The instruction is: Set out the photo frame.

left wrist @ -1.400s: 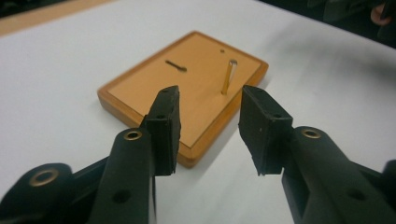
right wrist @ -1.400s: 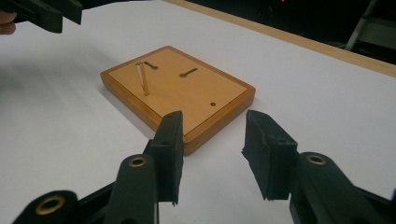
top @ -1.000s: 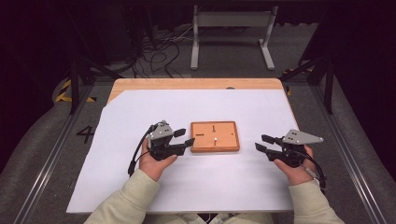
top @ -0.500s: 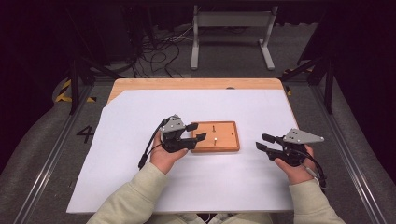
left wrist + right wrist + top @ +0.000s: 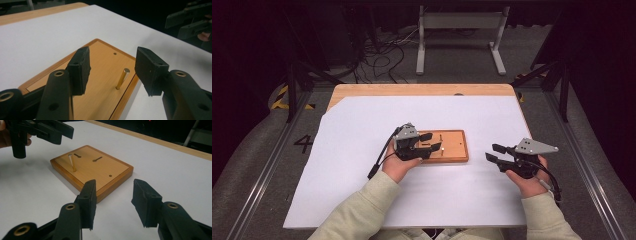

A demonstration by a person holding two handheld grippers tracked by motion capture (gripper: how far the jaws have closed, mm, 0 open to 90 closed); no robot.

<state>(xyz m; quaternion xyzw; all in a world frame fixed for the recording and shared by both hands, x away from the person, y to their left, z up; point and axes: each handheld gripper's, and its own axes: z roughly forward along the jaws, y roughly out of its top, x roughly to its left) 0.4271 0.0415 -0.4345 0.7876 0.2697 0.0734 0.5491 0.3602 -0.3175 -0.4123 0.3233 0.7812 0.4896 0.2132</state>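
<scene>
1. Broadly, the tabletop (image 5: 362, 130) carries a white sheet with a wooden board (image 5: 454, 147) near its middle, and a person's two hands come in from the near edge.
2. On the board, a thin brass peg (image 5: 123, 78) stands upright near one edge; two dark slots and a small hole (image 5: 110, 175) mark its face.
3. Above the board, the left gripper (image 5: 432, 141) hovers with jaws apart, the peg between them but untouched.
4. Off to the side, the right gripper (image 5: 495, 152) rests just clear of the board, jaws apart and empty.
5. Risk: closing off-centre could tip or bend the peg, since one pad (image 5: 80, 70) would strike first.
6. Risk: the board looks unclamped, so a sideways pull might drag it across the sheet; I cannot tell how firmly the peg sits.
</scene>
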